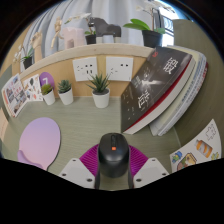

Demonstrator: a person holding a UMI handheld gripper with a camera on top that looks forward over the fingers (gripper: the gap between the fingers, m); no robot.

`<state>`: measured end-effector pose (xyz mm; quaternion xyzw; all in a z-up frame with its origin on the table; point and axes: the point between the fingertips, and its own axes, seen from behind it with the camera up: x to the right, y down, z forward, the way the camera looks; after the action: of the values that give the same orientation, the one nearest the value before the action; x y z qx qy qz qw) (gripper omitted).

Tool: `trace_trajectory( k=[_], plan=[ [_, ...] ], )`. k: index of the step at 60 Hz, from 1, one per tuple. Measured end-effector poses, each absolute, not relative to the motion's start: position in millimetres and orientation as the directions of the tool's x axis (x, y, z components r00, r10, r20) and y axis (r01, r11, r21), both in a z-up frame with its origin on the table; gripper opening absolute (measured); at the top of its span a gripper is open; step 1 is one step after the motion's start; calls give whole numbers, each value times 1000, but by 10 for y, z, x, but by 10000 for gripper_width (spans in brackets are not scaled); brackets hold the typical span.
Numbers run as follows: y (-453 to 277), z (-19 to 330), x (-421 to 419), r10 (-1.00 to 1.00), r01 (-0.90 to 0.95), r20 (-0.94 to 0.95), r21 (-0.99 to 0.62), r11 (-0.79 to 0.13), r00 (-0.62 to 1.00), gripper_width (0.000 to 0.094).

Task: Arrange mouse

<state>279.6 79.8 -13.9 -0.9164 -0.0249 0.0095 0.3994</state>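
Black and rigid, the mouse (113,155) sat between the claw (113,168) pads on the tabletop (75,125). Whether the claw pressed it could not be told. Its smooth, light shell probably suited gripping at the flanks.

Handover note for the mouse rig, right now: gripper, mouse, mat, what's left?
Gripper: fingers around the black mouse, which sits between the pads; whether they press on it cannot be told.
Lilac mouse pad: on the desk beside the gripper, nothing on it.
Leaning books and small potted plants stand beyond the mouse.
Done: gripper brought up to the mouse.
Left: likely move the mouse onto the pad and let go.
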Motion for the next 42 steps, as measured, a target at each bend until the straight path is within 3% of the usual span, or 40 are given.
trace_trajectory(
  k=[10, 14, 33, 38, 42],
  plan=[
    [790, -92, 2784, 23, 28, 17, -691, -722, 1000, 359],
    [789, 115, 2793, -5, 21, 34, -703, -711, 999, 360],
    [987, 2670, 2078, -71, 22, 56, -912, -409, 996, 360],
    [1001, 3107, 1618, -52, 18, 38, -938, -346, 998, 358],
    [1029, 3194, 1236, -22, 22, 31, -946, -324, 999, 358]
  ],
)
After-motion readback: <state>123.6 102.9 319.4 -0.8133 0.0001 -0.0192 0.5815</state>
